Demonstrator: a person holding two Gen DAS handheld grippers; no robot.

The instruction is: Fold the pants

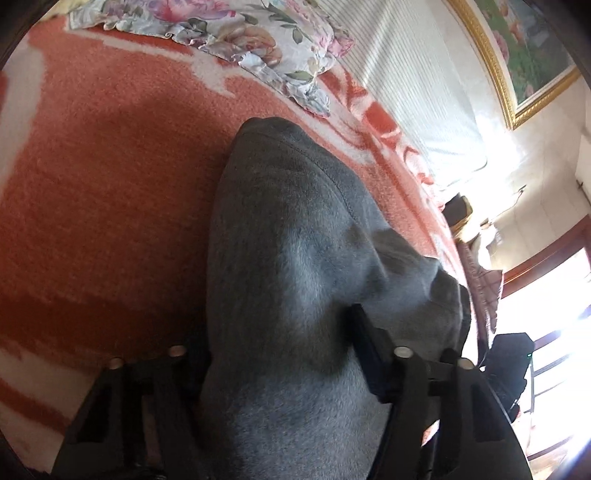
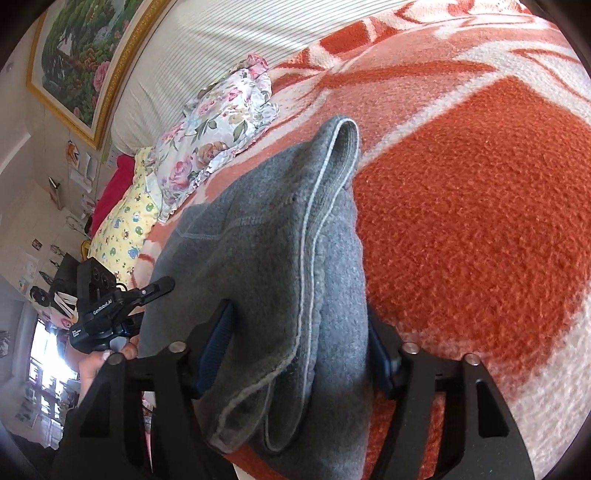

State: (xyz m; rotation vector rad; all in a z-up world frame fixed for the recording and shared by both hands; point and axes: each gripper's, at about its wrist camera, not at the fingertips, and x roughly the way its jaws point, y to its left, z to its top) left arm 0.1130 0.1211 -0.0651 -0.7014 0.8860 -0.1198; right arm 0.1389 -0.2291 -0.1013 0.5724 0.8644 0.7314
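Pants (image 2: 266, 280) lie on the blanket (image 2: 480, 221), pillows (image 2: 218, 136) behind them

Pants (image 2: 266, 266): grey fleece cloth, matt, softly napped; paler stitched seams and a ribbed band at the far end, lying between the right gripper's (image 2: 301, 343) fingers. Blanket (image 1: 110, 192) beneath and to either side of both claws: thick orange-and-cream pile, rough and nubbly, matt. Left gripper (image 1: 280, 354): matt black plastic with small bright metal pins. Pillow (image 1: 229, 33) beyond it: smooth floral cloth, faint sheen, frilled edge. Picture frame (image 2: 122, 70) far left of the right claw: glossy gilt, ribbed moulding.
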